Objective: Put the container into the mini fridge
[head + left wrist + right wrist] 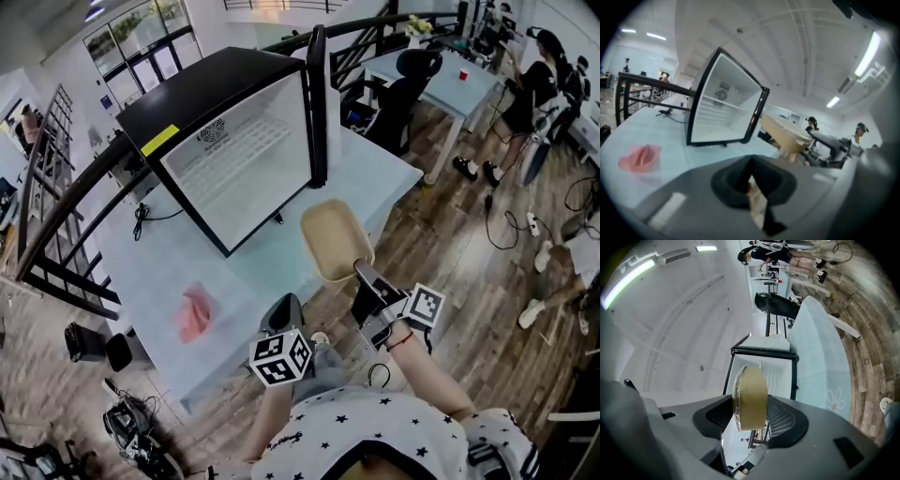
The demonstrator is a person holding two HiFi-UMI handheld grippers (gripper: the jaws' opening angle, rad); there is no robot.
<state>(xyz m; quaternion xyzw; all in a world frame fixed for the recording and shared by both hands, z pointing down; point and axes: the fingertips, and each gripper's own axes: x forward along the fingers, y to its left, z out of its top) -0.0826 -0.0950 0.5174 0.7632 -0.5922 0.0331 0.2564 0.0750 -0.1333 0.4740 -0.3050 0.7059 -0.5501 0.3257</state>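
Note:
A black mini fridge (234, 141) stands on the pale blue table (394, 178), its door (319, 94) swung wide and its white inside showing. My right gripper (364, 274) is shut on a tan, shallow container (335, 241) and holds it over the table's near edge, in front of the fridge opening. In the right gripper view the container (750, 397) stands on edge between the pads, with the fridge (764, 362) straight beyond. My left gripper (284, 314) hangs lower at the table edge, jaws together on nothing. The left gripper view shows the fridge (724, 112) and container (787, 136).
A pink cloth (194, 312) lies on the table's near left part, also seen in the left gripper view (641, 157). A black cable (141, 220) runs left of the fridge. A dark railing (56, 216) borders the left. A desk (450, 80), a chair (403, 84) and people are behind.

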